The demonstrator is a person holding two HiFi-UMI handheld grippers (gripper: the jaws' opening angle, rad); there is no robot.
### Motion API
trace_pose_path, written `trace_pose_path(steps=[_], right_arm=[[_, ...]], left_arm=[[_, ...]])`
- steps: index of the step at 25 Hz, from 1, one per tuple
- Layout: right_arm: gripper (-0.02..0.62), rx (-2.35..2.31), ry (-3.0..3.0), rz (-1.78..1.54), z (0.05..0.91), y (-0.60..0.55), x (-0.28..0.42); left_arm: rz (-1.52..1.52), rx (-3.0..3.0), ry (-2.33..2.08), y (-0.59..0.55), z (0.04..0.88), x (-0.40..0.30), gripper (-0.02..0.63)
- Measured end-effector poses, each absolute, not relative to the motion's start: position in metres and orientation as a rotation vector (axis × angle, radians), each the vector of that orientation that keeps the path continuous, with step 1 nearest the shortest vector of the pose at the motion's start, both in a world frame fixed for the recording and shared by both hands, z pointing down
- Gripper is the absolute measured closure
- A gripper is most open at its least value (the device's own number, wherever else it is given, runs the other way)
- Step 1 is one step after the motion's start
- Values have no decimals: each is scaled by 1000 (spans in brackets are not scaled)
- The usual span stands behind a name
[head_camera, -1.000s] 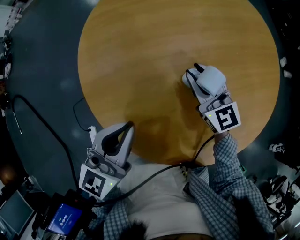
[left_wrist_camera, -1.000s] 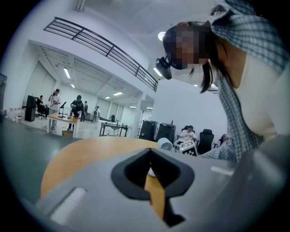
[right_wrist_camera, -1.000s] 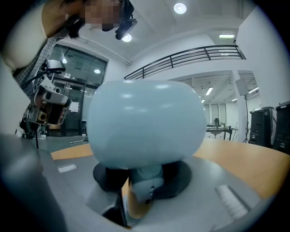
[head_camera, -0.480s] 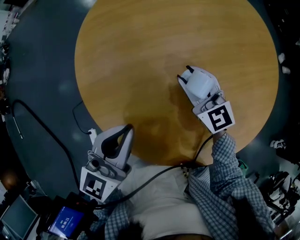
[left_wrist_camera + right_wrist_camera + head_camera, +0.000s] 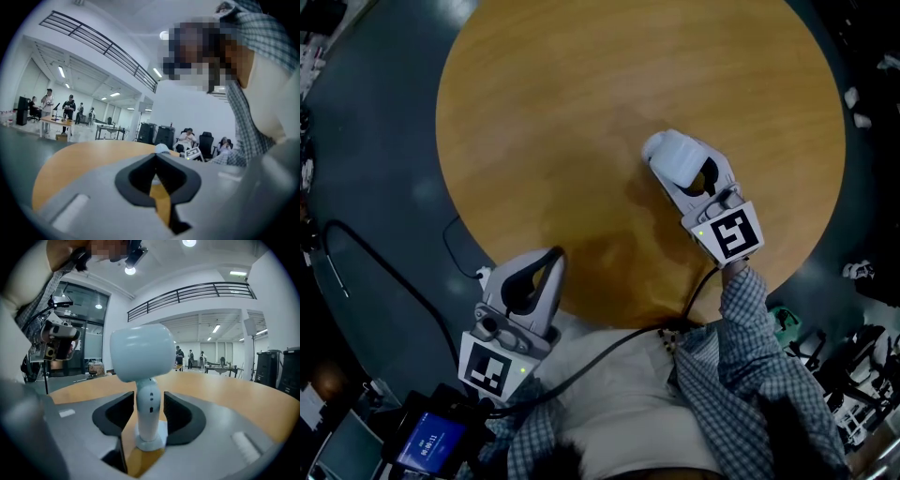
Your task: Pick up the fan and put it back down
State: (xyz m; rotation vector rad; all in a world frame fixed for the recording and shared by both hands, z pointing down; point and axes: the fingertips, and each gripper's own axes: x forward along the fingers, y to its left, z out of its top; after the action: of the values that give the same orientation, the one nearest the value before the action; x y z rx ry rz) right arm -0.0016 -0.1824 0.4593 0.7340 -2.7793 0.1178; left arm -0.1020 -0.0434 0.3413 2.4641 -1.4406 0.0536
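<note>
The round, wood-grain desk [image 5: 581, 103] stands on a dark floor [image 5: 384, 141] in a large hall. The right tongs [image 5: 150, 401], clamped a second ago, have just been opening; their jaws are now apart beside the stem. The fan [image 5: 143, 352], smooth white plastic with a rounded head, stands upright on the desk. The left tongs [image 5: 155, 157] are together and empty.

One fan [image 5: 670, 150], one round table [image 5: 572, 94], two claws: left claw [image 5: 554, 254], right claw [image 5: 149, 398]

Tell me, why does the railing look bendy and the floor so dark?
Right gripper view: the wide-angle lens bows the railing, and a ceiling lamp glares. Head view: dim light, so the floor looks dark grey around the table.
</note>
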Motion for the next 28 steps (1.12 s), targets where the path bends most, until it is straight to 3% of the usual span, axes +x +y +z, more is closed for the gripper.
trace_pose_path(steps=[10,20,28], right_arm=[[415,880,-2773,227,437,-159,51],[496,1162,-2825,154,361,-155,99],[525,1290,-2850,117,318,-144,107]], left_arm=[[54,2567,-1313,-54,336,-76,607],[38,2723,-1175,-64,320,-42,607],[25,2810,-1136,-69,311,-37,607]])
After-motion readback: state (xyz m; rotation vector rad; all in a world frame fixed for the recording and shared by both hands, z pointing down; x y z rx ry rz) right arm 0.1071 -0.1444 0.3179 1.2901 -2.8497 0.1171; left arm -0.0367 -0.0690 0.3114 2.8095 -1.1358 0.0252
